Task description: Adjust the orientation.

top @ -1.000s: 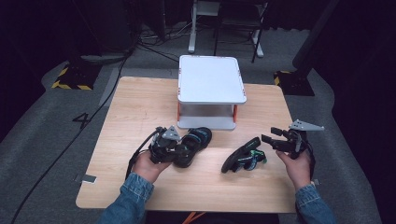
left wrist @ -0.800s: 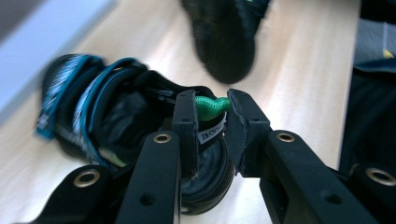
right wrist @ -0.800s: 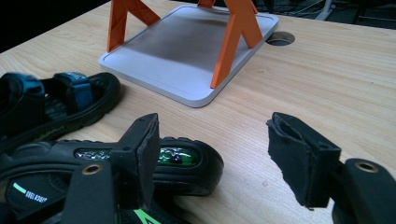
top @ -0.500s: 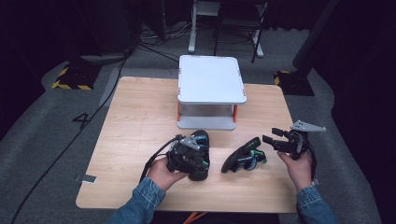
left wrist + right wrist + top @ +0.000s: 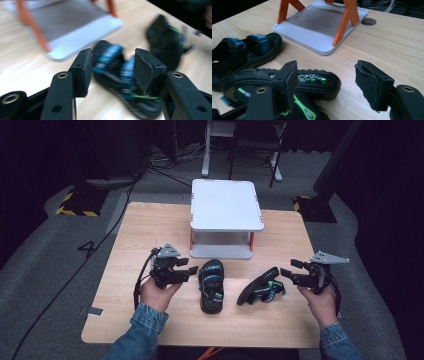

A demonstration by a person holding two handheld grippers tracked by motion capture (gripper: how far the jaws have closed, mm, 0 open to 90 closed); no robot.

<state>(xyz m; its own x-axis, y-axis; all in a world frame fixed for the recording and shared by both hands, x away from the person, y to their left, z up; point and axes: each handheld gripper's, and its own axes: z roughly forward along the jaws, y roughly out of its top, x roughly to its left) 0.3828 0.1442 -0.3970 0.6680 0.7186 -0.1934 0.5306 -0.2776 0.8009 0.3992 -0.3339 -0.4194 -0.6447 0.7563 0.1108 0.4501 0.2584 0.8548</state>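
A black sandal with blue straps (image 5: 211, 285) stands sole-down on the wooden table (image 5: 150, 230), just in front of the white stand. My left gripper (image 5: 191, 271) is just left of it. Its jaws have just been opening and stand open, off the shoe. In the left gripper view this sandal (image 5: 117, 72) lies blurred beyond the left gripper (image 5: 113, 52). A second black sandal with green trim (image 5: 262, 289) lies tipped on its side. My right gripper (image 5: 289, 271) hovers open at its right end. In the right gripper view its sole (image 5: 312, 80) lies below the right gripper (image 5: 326, 65).
A white two-level stand with orange legs (image 5: 226, 205) sits at the back middle of the table; its lower shelf (image 5: 319, 22) is bare. Dark floor, cables and a chair base lie beyond the far edge. A small grey tag (image 5: 95, 311) lies near the front left corner.
The left gripper let go of the blue-strapped sandal, which now rests in front of the stand, and pulled back to the left. The right hand and the tipped sandal stayed put.
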